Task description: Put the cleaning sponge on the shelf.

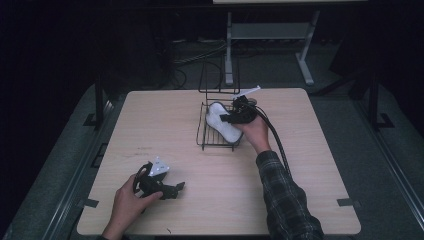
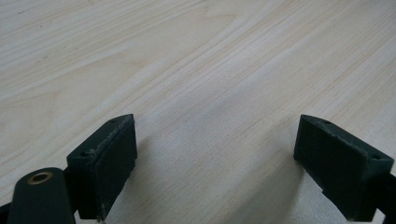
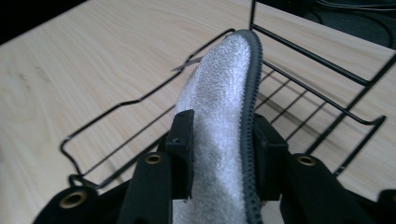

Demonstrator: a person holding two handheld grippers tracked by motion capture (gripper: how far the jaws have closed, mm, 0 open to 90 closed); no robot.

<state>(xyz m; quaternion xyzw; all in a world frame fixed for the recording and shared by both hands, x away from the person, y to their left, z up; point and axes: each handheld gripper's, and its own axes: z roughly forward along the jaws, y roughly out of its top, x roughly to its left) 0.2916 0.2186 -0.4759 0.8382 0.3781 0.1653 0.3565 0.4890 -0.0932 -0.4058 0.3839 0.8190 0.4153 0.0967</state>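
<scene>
White slipper (image 3: 224, 112) between pads of right gripper (image 3: 223, 140) above wire rack (image 1: 202, 135) at one o'clock, left gripper (image 2: 215, 154) released on table (image 1: 310, 150) at seven o'clock.

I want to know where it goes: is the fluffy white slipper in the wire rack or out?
In: the slipper sits over the rack, between the right gripper jaws.

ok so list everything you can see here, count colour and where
slipper: 1, white fleecy with dark grey sole edge, over the rack, between the right gripper's jaws
wire rack: 1, black, far middle of the table
table: 1, light wood, centre
desk frame: 1, pale grey, on the floor beyond the table
left gripper: 1, black, near left on the table, jaws wide apart
right gripper: 1, black, at the rack, pads against the slipper
checked sleeve: 1, dark, near right
</scene>
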